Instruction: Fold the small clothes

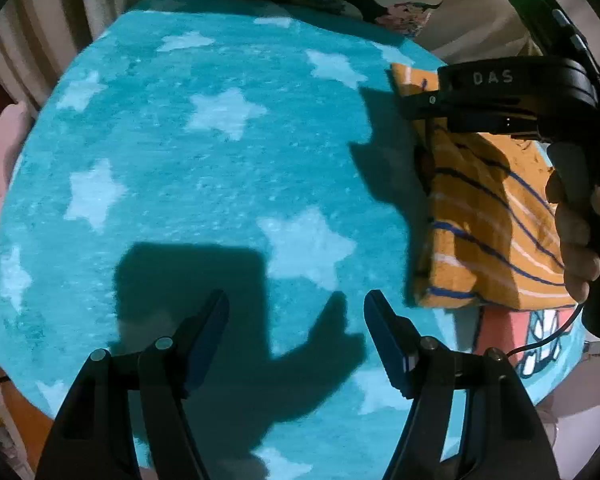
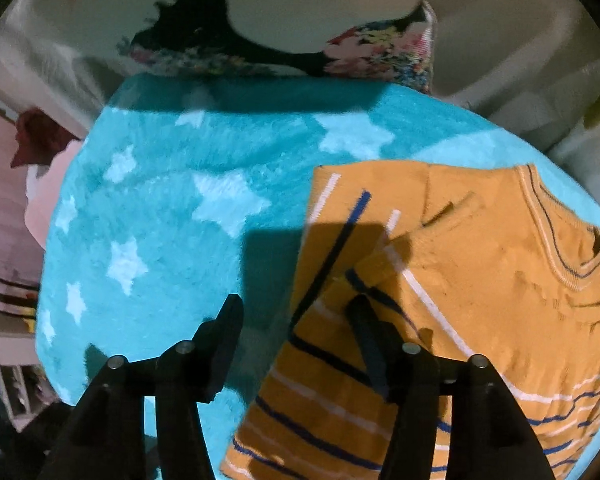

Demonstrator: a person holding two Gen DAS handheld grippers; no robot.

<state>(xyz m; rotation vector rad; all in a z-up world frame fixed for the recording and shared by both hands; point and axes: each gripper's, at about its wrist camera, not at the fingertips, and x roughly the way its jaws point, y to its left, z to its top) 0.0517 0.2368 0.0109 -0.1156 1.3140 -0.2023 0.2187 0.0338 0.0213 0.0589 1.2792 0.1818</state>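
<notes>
1. On the turquoise star blanket (image 1: 220, 168), the folded orange striped shirt (image 2: 460, 280) is laid at its right side.
2. The left gripper (image 1: 296, 332) is held wide apart over bare blanket, nothing gripped.
3. The right gripper (image 2: 296, 320) is spread over the shirt's left edge, nothing clamped.

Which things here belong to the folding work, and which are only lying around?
For the job: orange striped shirt, left gripper, right gripper, turquoise star blanket as the folding surface.

Only lying around: floral fabric, striped curtain.
</notes>
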